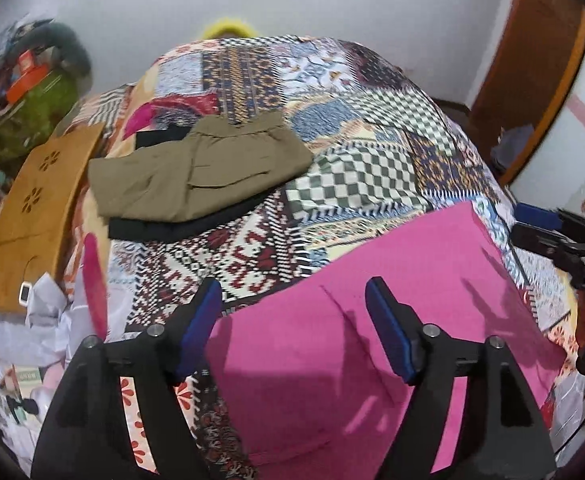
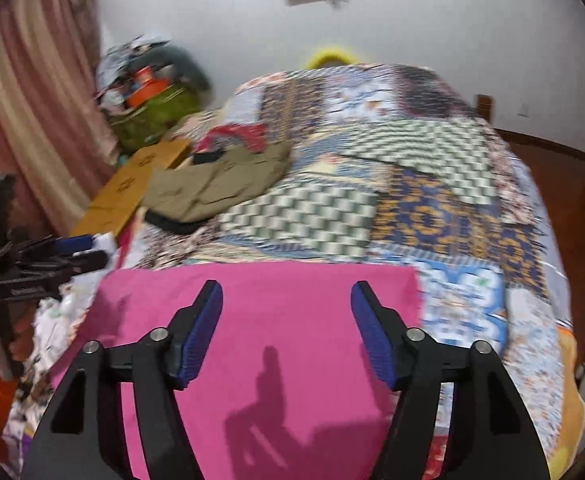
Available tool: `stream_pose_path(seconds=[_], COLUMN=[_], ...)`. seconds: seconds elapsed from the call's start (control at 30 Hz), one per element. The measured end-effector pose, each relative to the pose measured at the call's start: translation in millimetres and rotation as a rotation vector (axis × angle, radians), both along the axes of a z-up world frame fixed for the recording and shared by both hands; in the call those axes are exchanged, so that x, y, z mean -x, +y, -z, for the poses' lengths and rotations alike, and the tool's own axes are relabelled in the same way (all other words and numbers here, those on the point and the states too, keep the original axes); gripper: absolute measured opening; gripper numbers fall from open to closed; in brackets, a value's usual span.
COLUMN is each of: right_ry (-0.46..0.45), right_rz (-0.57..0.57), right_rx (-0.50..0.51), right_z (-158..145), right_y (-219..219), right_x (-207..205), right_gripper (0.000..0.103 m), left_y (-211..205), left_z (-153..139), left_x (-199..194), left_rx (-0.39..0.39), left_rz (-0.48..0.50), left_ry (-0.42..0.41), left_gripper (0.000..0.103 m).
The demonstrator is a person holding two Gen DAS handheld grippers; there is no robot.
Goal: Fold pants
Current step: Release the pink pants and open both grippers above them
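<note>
Pink pants [image 1: 372,320] [image 2: 260,344] lie folded flat on the bed [image 1: 372,152] [image 2: 432,208], near edge, as a smooth rectangle w/ straight edges and a square far-right corner; matte knit-looking cloth, a faint seam line across it in the left view, claw shadows falling on top. Left claw [image 1: 292,328] hangs above the pants' left part, jaws spread wide, nothing between them; black plastic arms w/ metal pivot pins, blue ribbed pads [image 1: 388,328]. Right claw [image 2: 286,332] same build, also spread wide and holding nothing, over the pants' middle; pads [image 2: 204,332] blue, ribbed. Each claw shows at the edge of the other's view, to the side of the pants. Bedcover is busy patchwork print: green-white checks, blue-orange motifs, red-white geometric bands. Farther back-left on the bed, khaki garment [image 1: 196,172] [image 2: 216,184], folded, w/ a flap pocket, sitting on sth black [image 1: 172,228] whose shape I can't make out. Beside the bed's left edge, a tan board [image 1: 40,208] [image 2: 132,188] w/ flower-shaped cutouts. Right view is motion-blurred, fine detail there unclear.
</note>
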State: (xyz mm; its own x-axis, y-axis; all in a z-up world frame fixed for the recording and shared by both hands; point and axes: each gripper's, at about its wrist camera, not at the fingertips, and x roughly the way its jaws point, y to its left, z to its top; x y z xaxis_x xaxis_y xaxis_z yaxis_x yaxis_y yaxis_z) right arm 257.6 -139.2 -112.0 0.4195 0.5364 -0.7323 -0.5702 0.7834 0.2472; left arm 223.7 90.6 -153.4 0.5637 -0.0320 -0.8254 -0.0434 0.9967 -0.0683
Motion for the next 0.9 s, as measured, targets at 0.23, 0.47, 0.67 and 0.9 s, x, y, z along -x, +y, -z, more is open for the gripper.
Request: stream_pose_path(seconds=[0.23,0.47,0.67,0.9], right_ry=[0.120,0.105,0.111,0.116], right_rz=[-0.124,-0.200,-0.157,-0.053], right_rx=[0.097,0.210,0.221,0.196], right_z=[41,66,63,61], right_y=[44,48,22,-16], right_x=[1,26,40,59], right_gripper=[0.063,0.064,0.064,0.065], left_y=[-14,-15,-14,-17], left_z=[42,50,46,40], left_x=[-10,-2,18,47], left_rx=[0.005,-0.030,-0.070,-0.144], left_rz=[0.027,0.038,0.048,0.041], left_ry=[0.123,0.122,0.113,0.092], left_gripper=[0.079,0.087,0.091,0.092])
